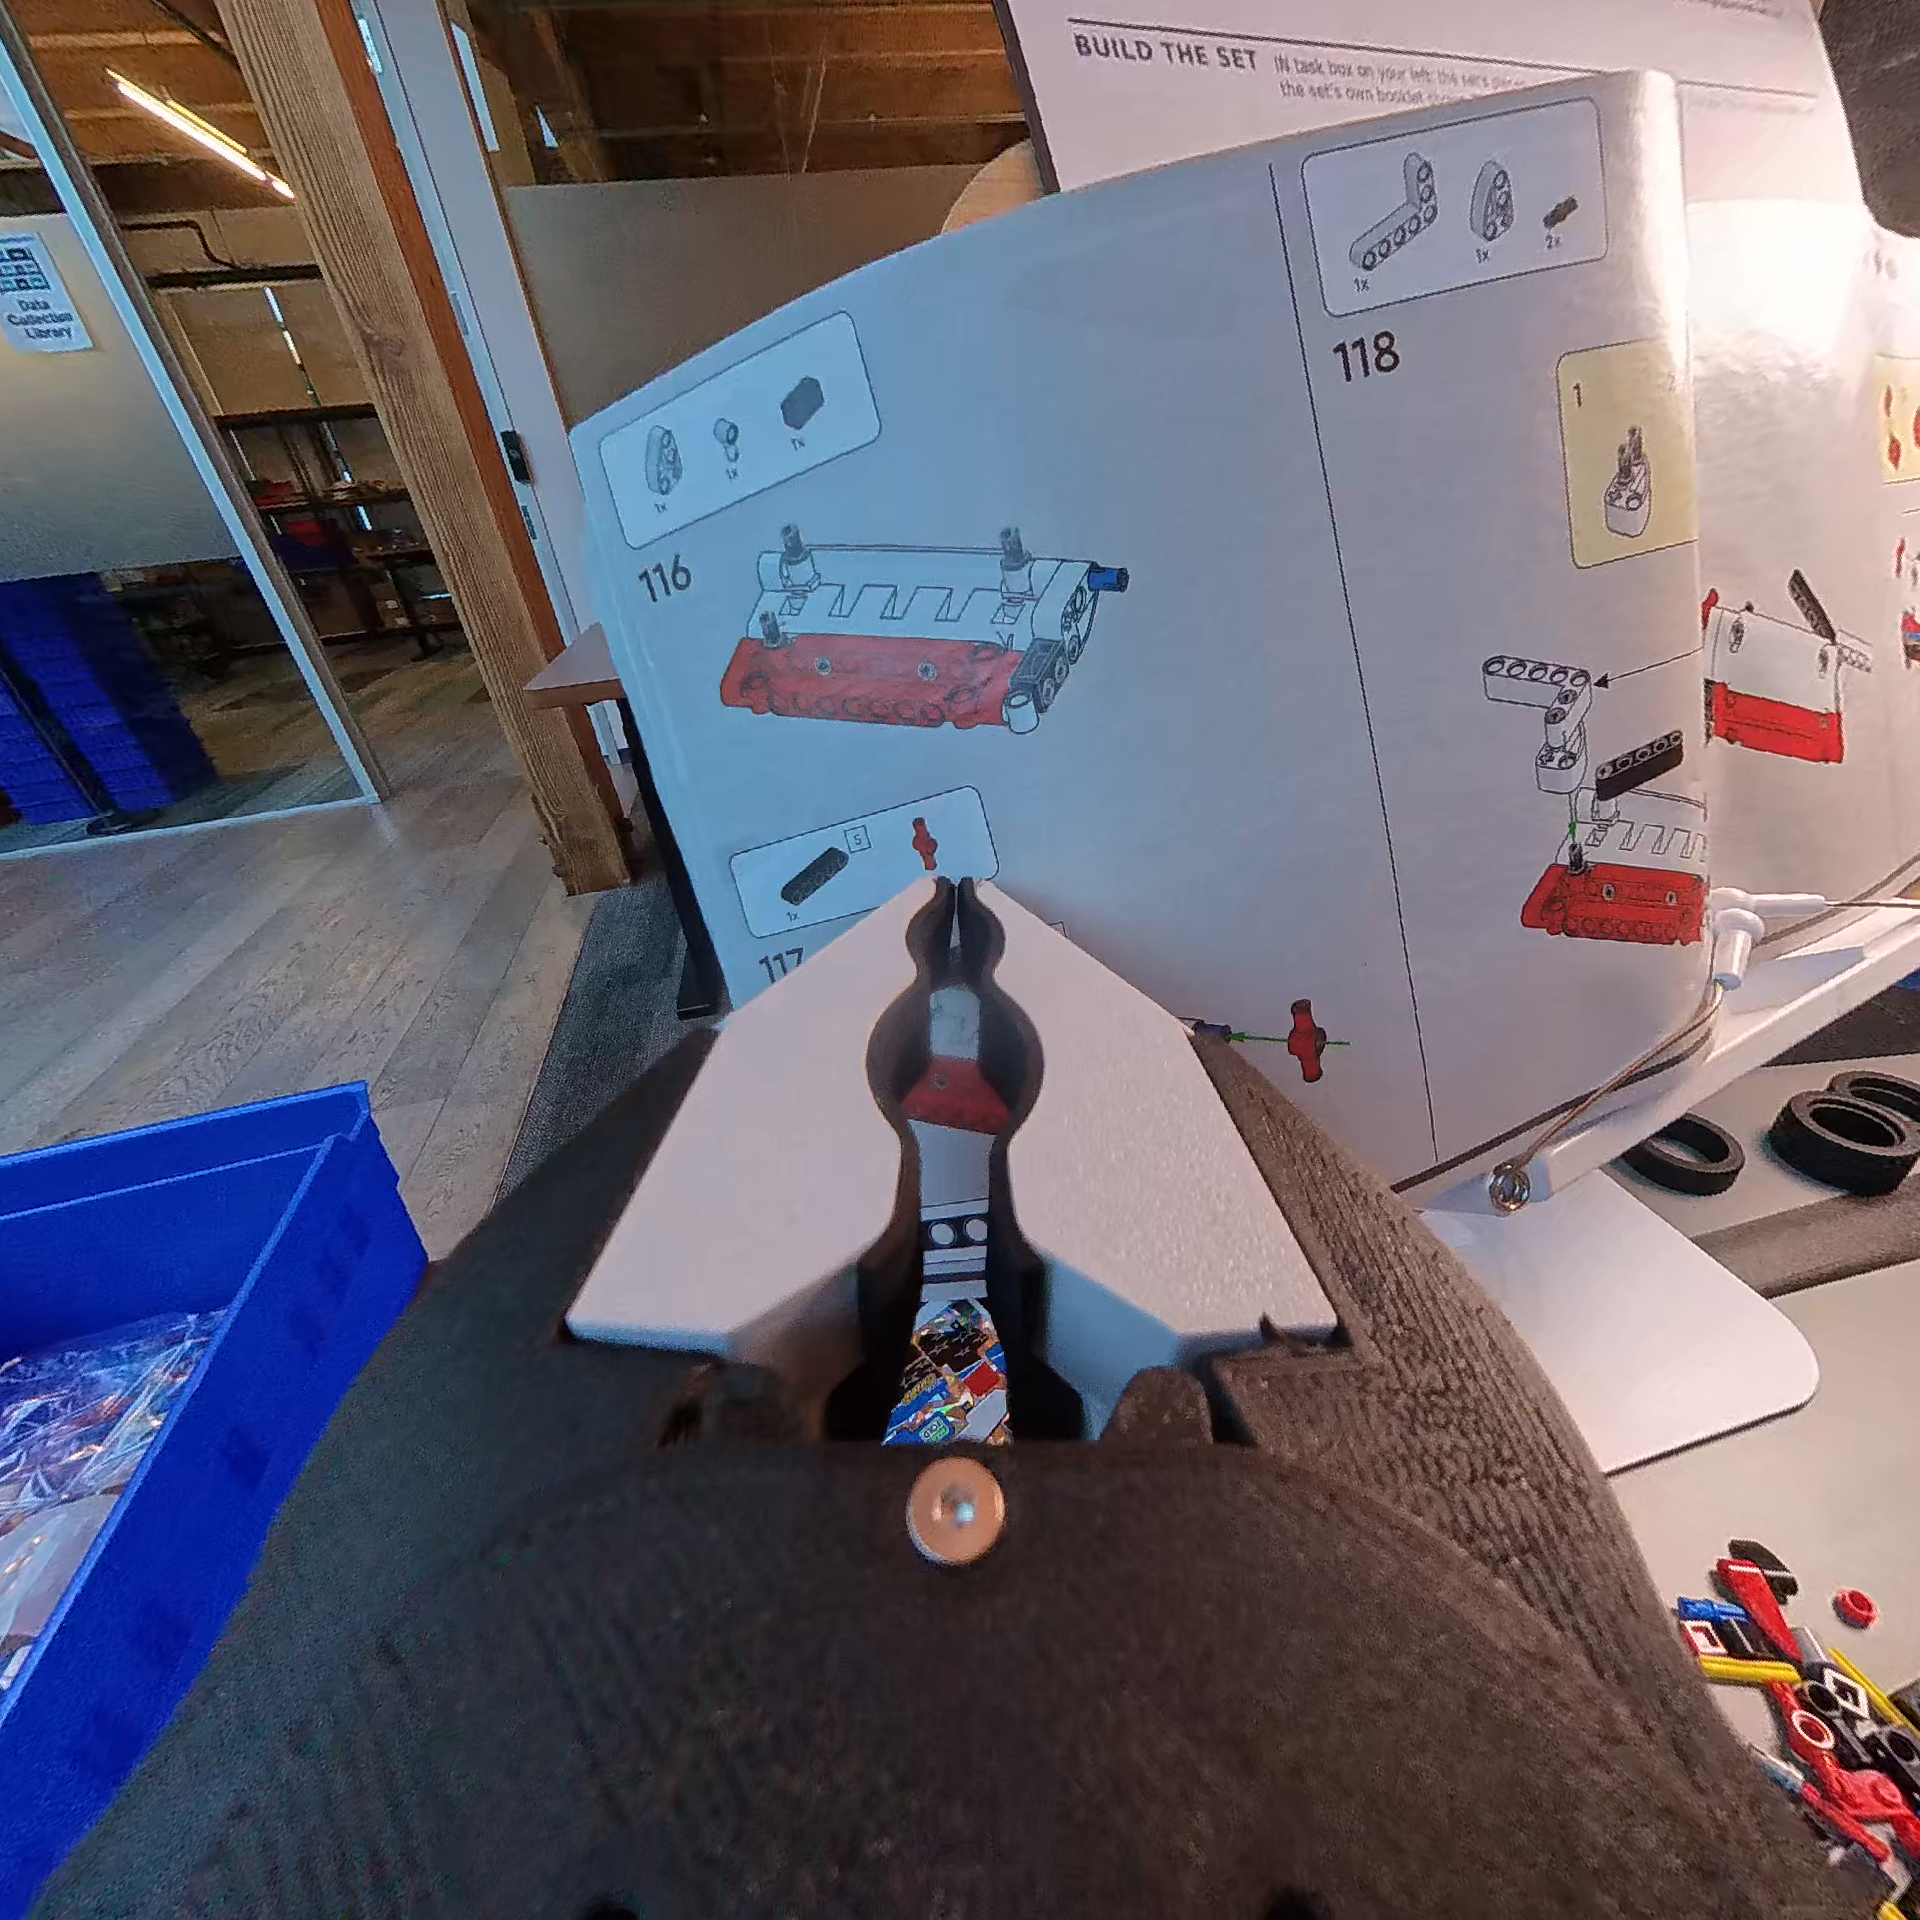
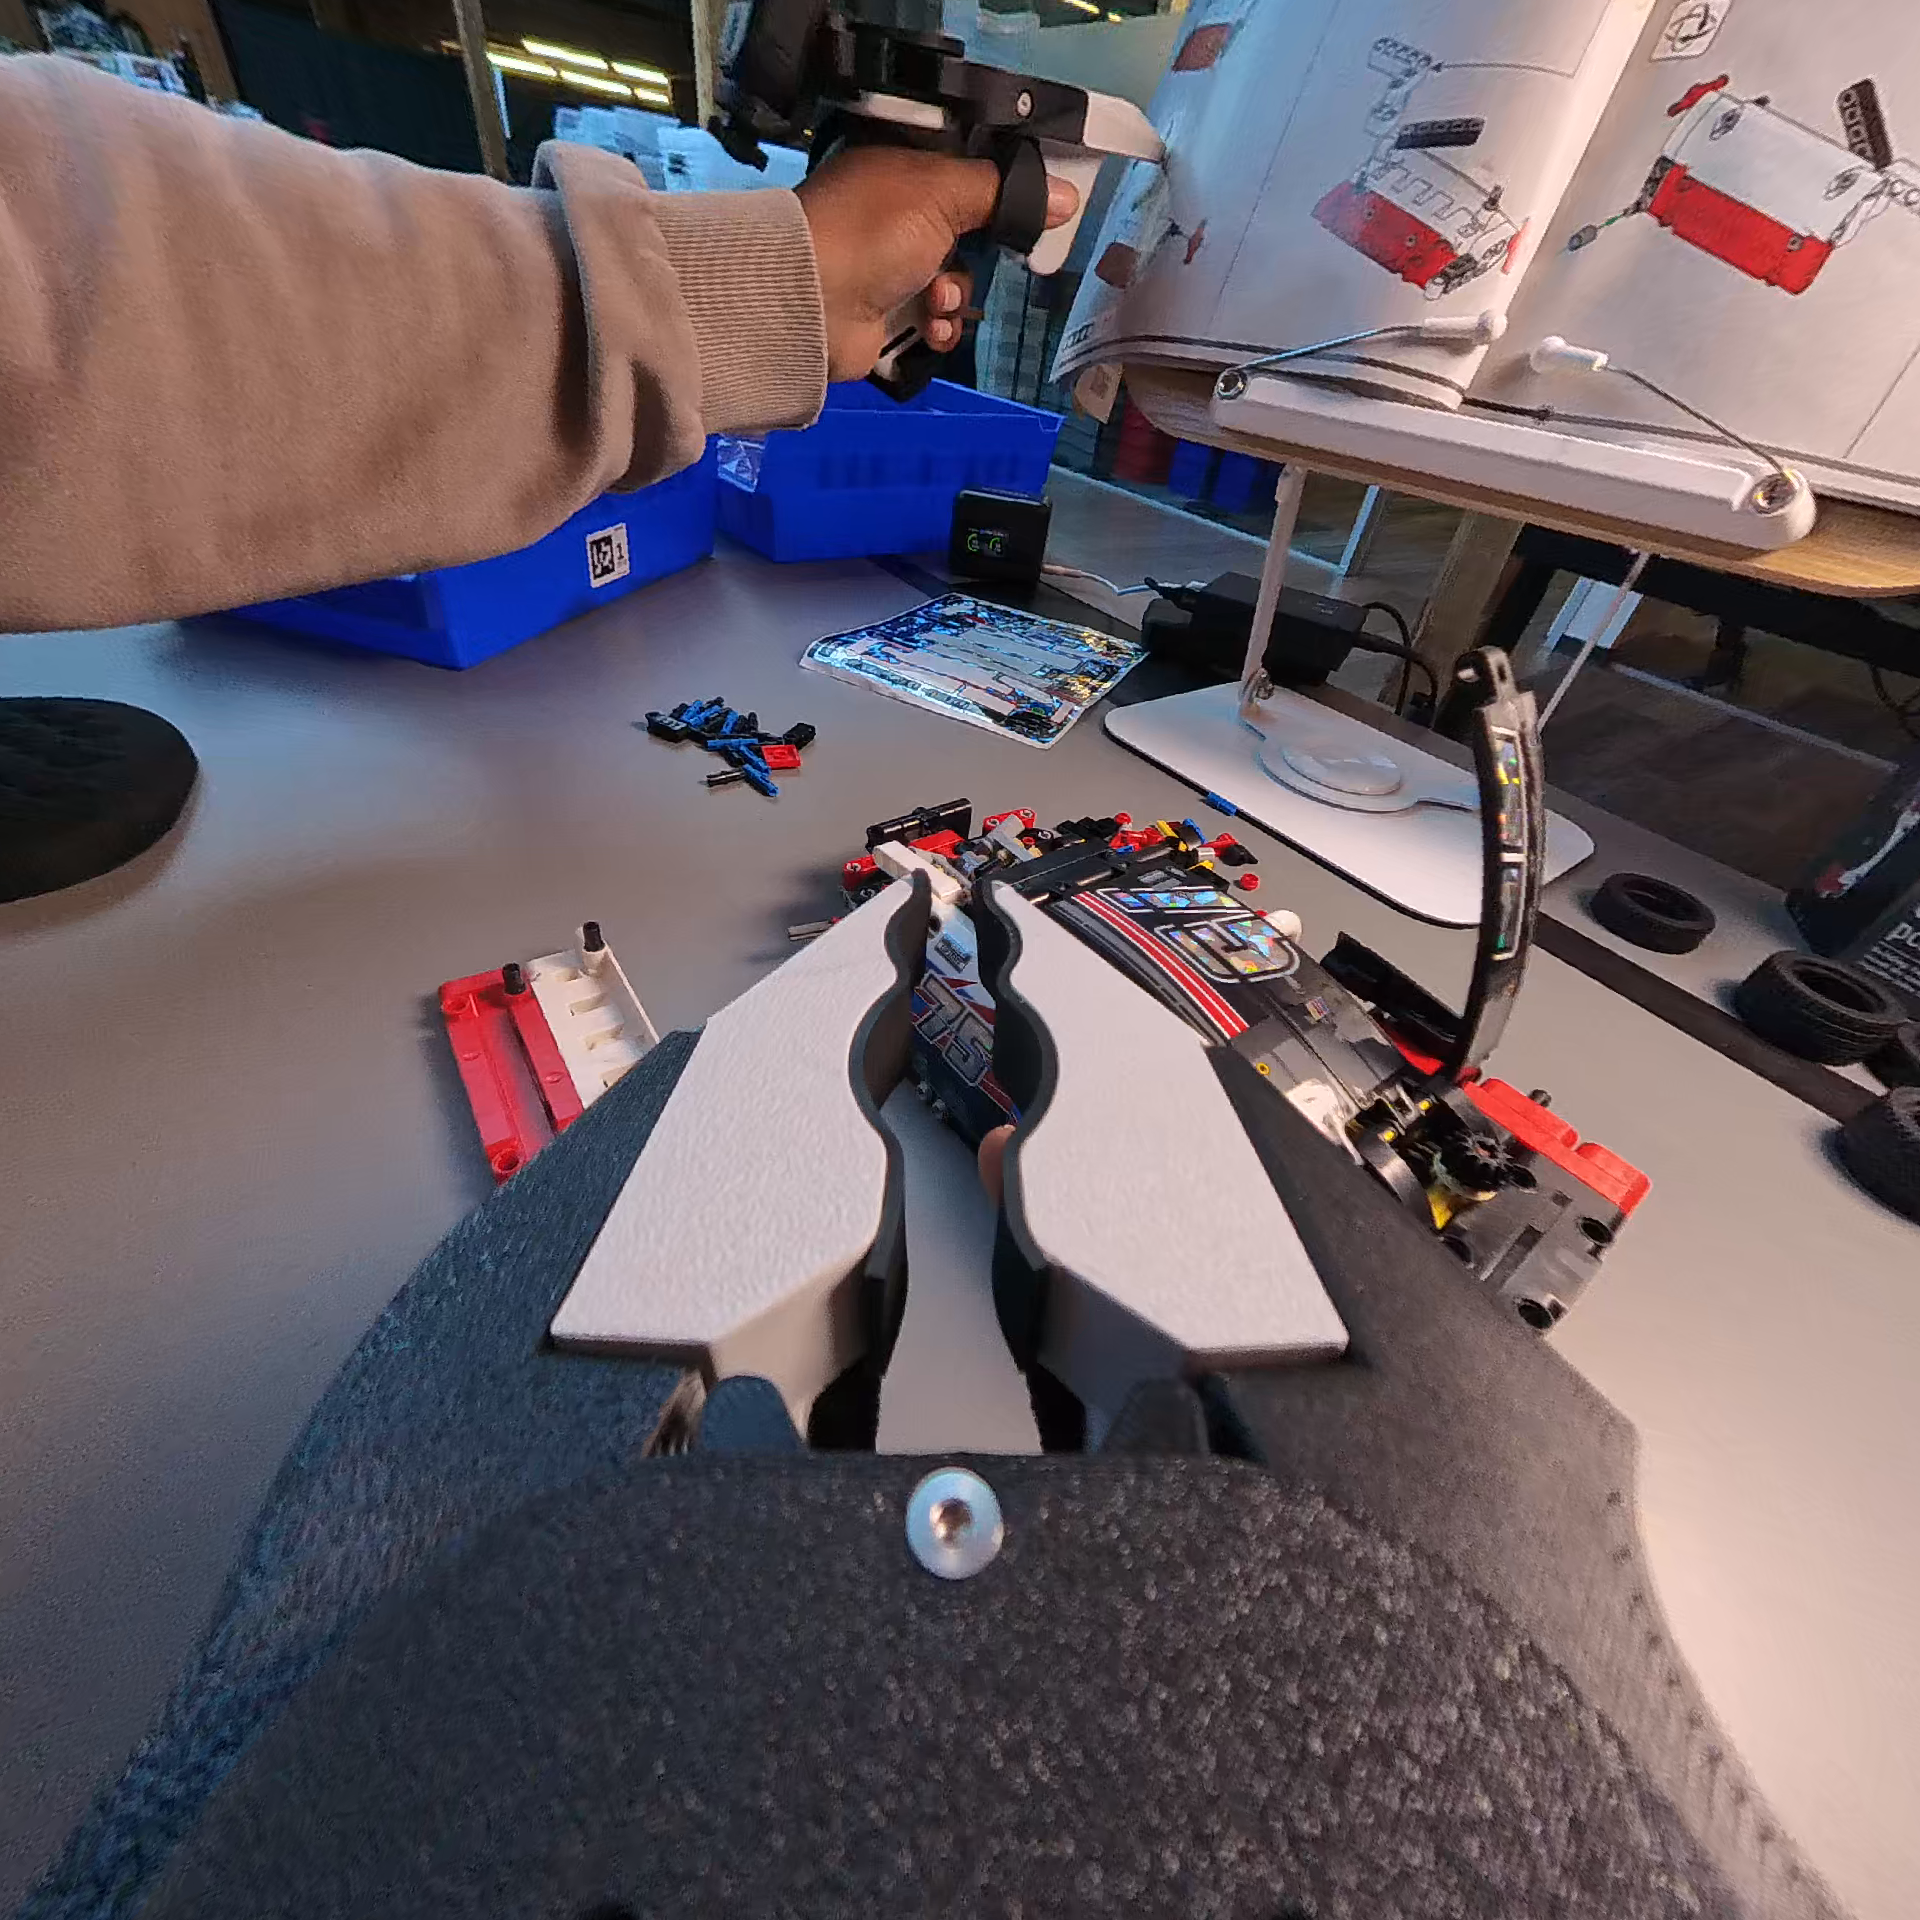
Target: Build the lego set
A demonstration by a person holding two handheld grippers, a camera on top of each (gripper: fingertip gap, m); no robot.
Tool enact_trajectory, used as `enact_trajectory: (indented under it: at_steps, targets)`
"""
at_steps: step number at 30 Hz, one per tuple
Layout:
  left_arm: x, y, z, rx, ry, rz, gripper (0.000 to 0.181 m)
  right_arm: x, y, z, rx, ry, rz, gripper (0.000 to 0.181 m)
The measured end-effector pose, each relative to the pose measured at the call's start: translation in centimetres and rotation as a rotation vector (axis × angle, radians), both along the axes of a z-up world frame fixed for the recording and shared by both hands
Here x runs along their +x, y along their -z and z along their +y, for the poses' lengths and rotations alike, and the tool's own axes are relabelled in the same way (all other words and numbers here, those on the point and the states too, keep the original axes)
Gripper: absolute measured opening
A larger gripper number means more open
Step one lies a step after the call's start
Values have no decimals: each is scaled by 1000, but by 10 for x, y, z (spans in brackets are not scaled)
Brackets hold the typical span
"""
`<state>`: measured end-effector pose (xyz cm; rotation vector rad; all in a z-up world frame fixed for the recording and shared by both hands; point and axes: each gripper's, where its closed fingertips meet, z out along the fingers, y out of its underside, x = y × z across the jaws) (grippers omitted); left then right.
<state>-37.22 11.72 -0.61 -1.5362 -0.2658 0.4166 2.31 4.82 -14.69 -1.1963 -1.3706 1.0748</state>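
Now turning booklet page | left gripper (image 1: 954, 883) fingers pinching instruction booklet (image 1: 1091, 499) on stand | right gripper (image 2: 954, 883) fingers spread, idle over lego car (image 2: 1226, 956) below booklet on tabletop (image 2: 364, 831)

Blue bins (image 2: 499, 592), a red-and-white panel (image 2: 530, 1039), and a black car body (image 2: 1195, 956) with red-white stripes.
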Motion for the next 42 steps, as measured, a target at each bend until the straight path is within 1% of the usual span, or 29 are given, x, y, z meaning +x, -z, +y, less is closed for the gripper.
enact_trajectory:
  at_steps: [9, 17, 25, 31, 36, 39, 42]
  targets:
    - [-2, 2, -4, -20, -12, 9, 0, -2, 8, -11, 98, -32, -44, 5]
    - [-5, 5, -7, -36, -11, 17, 0, -2, 11, -13, 106, -46, -56, 5]
    - [-8, 7, -12, -40, -8, 19, 1, -2, 13, -29, 119, -124, -57, 7]
    - [-18, 11, -20, -52, -26, 16, 2, -1, 13, -36, 134, -163, -49, 7]
    - [-16, 2, -36, -52, -22, 13, 6, -1, 14, -36, 139, -163, -54, 8]
    - [-2, -6, -55, -73, 23, 25, 10, -1, 13, -35, 140, -157, -50, 8]
    - [21, -18, -83, -76, 89, 66, 11, -1, 13, -35, 134, -157, -48, 7]
